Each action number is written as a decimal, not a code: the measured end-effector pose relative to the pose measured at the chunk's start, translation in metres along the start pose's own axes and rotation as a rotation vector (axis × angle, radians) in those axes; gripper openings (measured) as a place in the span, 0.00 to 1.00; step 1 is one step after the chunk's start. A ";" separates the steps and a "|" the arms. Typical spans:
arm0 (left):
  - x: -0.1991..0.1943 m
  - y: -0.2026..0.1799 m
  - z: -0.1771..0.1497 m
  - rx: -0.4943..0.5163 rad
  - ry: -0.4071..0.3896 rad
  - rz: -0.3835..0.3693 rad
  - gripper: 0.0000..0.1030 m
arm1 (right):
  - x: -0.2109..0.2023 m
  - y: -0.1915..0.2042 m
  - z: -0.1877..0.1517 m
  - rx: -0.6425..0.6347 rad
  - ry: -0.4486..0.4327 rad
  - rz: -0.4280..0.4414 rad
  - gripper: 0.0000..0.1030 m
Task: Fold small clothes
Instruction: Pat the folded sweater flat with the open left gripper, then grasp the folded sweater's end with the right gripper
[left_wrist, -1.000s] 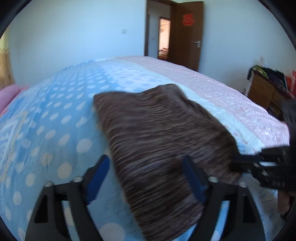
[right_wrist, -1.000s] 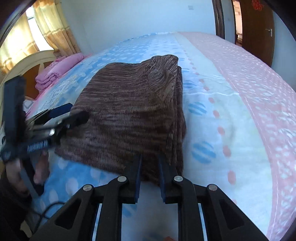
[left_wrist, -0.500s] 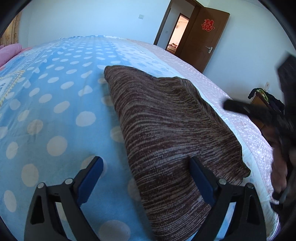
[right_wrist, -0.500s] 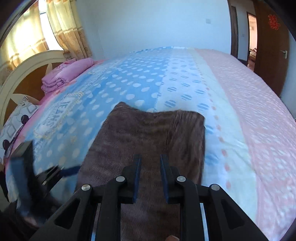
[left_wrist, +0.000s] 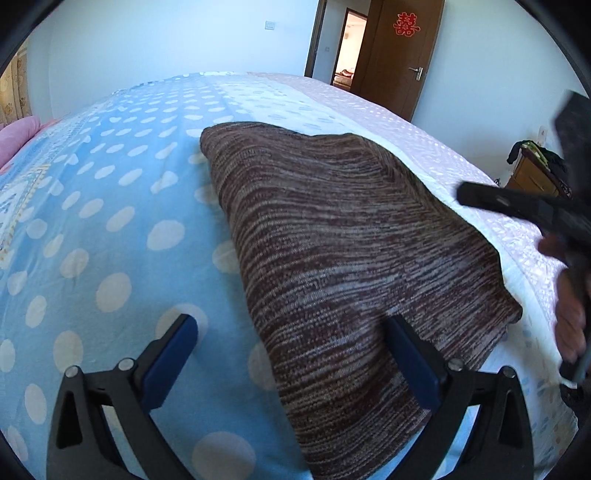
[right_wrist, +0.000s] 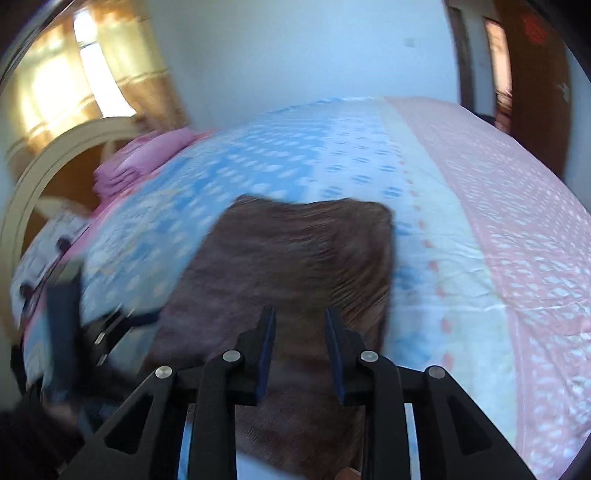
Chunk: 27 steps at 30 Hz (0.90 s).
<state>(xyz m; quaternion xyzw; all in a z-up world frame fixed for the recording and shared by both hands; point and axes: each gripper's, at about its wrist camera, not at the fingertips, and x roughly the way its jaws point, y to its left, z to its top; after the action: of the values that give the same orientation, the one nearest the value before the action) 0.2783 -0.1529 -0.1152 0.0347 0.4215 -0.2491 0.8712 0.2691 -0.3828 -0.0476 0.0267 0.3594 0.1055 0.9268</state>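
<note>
A brown striped knit garment (left_wrist: 351, 251) lies folded on the bed, blurred in the right wrist view as the garment (right_wrist: 295, 251). My left gripper (left_wrist: 291, 336) hovers low over its near left corner; its jaws are opening wide, one blue finger (left_wrist: 410, 350) over the cloth, the other over the bedspread, gripping nothing. My right gripper (right_wrist: 300, 321) hangs above the garment's near edge, its jaws opening with a narrow gap and nothing between them. The right gripper (left_wrist: 517, 203), with a hand on it, also shows at the right in the left wrist view.
The bedspread (left_wrist: 110, 221) is blue with pale dots, turning pink toward the right. Folded pink bedding (right_wrist: 144, 162) lies by the curved headboard (right_wrist: 55, 158). A brown door (left_wrist: 399, 55) and a dresser (left_wrist: 532, 177) with clothes stand beyond the bed.
My right gripper let go of the garment's near edge, rose and pulled back, its jaws parting. My left gripper's jaws spread a little wider. The garment stays folded.
</note>
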 end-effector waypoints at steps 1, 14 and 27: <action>0.000 0.000 0.000 0.001 0.001 0.002 1.00 | -0.003 0.009 -0.012 -0.038 0.027 0.006 0.27; 0.003 -0.005 0.000 0.018 0.019 0.032 1.00 | -0.003 0.008 -0.065 -0.102 0.142 -0.049 0.21; 0.003 -0.005 0.001 0.023 0.026 0.043 1.00 | -0.032 -0.019 -0.077 -0.041 0.118 0.015 0.26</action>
<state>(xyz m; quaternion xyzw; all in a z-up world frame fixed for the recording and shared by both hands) 0.2778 -0.1589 -0.1162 0.0570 0.4290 -0.2346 0.8704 0.1979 -0.4097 -0.0860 0.0040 0.4107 0.1212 0.9037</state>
